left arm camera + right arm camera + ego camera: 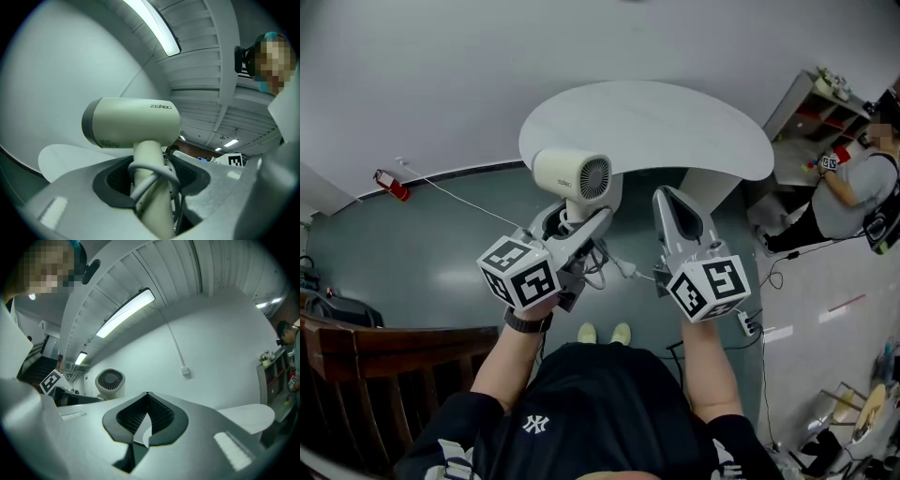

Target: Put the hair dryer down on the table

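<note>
A cream hair dryer [574,176] is held upright in the air at the near edge of the white oval table [675,122]. My left gripper [572,225] is shut on its handle [151,187], with the grey cord looped round the handle between the jaws. In the left gripper view the hair dryer body [133,123] points left above the jaws. My right gripper [675,211] is beside it to the right, shut with nothing in it. The right gripper view shows the hair dryer's grille [110,380] at the left and the table [248,416] at the right.
The cord [614,267] hangs from the dryer toward a power strip [748,323] on the floor. A person [853,192] stands by shelves [816,103] at the far right. A dark wooden bench [375,347] is at the left. A red object [392,185] lies by the wall.
</note>
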Demonstrator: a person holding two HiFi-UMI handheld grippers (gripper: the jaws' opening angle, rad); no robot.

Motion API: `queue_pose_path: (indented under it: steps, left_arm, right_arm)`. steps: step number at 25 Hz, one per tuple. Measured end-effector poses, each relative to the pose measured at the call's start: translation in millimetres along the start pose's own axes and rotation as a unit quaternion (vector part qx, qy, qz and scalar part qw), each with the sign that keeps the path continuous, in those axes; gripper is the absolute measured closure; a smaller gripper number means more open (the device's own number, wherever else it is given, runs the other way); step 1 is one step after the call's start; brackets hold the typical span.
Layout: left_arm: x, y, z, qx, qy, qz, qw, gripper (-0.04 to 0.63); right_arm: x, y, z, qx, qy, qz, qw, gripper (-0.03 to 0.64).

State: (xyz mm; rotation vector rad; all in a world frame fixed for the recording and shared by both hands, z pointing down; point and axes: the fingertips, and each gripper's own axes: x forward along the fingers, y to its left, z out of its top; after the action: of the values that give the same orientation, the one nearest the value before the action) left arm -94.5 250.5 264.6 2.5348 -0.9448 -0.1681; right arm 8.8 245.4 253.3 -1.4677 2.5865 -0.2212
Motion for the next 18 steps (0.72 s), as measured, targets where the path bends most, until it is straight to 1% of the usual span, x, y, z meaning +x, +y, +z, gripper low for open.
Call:
queue_pose_path:
  steps: [11, 18]
  left_arm:
    - [21.1, -2.2, -13.7, 0.000, 0.002, 0.017, 0.9999, 0.351]
    - [37.2, -3.3, -12.8, 0.002, 0.006, 0.017, 0.9998, 0.351]
  right_arm:
    - [-7.9, -27.6, -7.5, 0.011, 0.000, 0.013, 1.000, 0.595]
    - [-4.4, -43.0, -0.5, 0.014, -0.002, 0.012, 1.000, 0.595]
